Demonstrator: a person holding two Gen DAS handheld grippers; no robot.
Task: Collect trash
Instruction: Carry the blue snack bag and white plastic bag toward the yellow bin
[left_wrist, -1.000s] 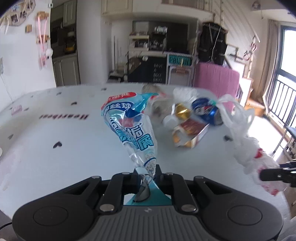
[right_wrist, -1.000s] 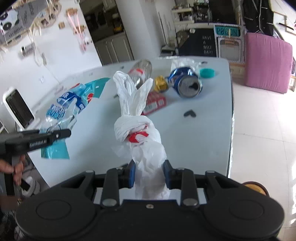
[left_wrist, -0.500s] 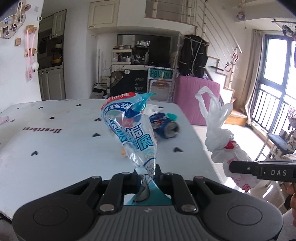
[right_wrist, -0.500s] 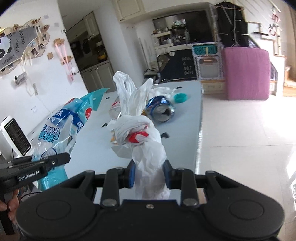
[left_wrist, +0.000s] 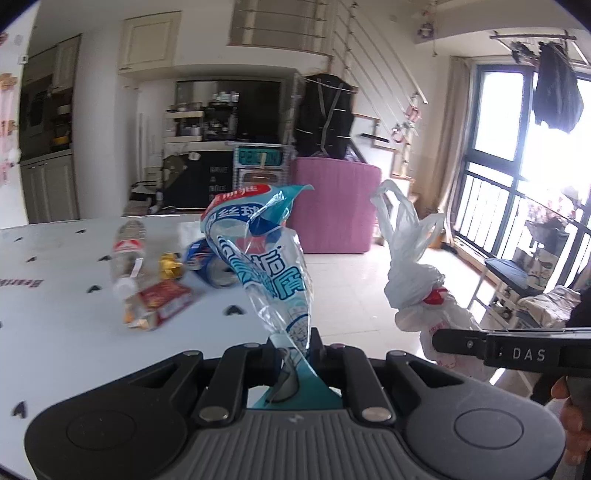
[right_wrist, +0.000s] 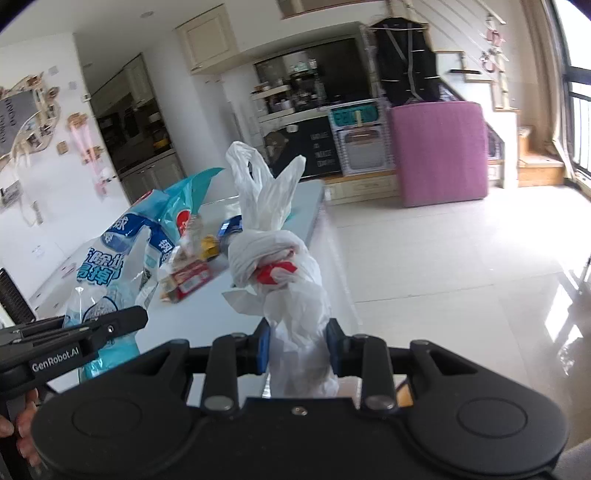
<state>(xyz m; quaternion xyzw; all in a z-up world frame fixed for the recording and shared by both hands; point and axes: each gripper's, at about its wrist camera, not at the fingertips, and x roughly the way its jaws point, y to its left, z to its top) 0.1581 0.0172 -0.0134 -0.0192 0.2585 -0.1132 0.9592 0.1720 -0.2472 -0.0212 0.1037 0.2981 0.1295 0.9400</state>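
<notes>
The left hand-held gripper (left_wrist: 291, 349) is pinched nearly closed on the narrow lower end of a crinkled clear-and-blue printed plastic package (left_wrist: 266, 254), which stands up out of its jaws and flares toward a torn top with a red band. What, if anything, is inside the package cannot be told. The right hand-held gripper (right_wrist: 297, 345) is clamped at a narrow width on the bunched neck of a knotted white plastic bag with red print (right_wrist: 277, 258); the bag's two handle loops rise above the knot, and its contents are hidden. In the left wrist view the white bag hangs to the right of the blue package, off the desk's edge and over the tiled floor (right_wrist: 461, 258).

Farther off, on the pale desk with small dark heart marks (left_wrist: 55, 314), the rest of the trash lies in a loose cluster: a red-and-white flattened carton (left_wrist: 159, 302), a clear plastic bottle with a red label (left_wrist: 127, 251) lying on its side, a small crumpled yellow wrapper (left_wrist: 170, 266) and a blue drink can (left_wrist: 214, 266) on its side. A pink upholstered block (right_wrist: 439, 151) stands on the floor beyond.

Compared with a second ago, both grippers have swung sideways with their loads, so the desk trash now sits to the left and the white bag has cleared the desk.
</notes>
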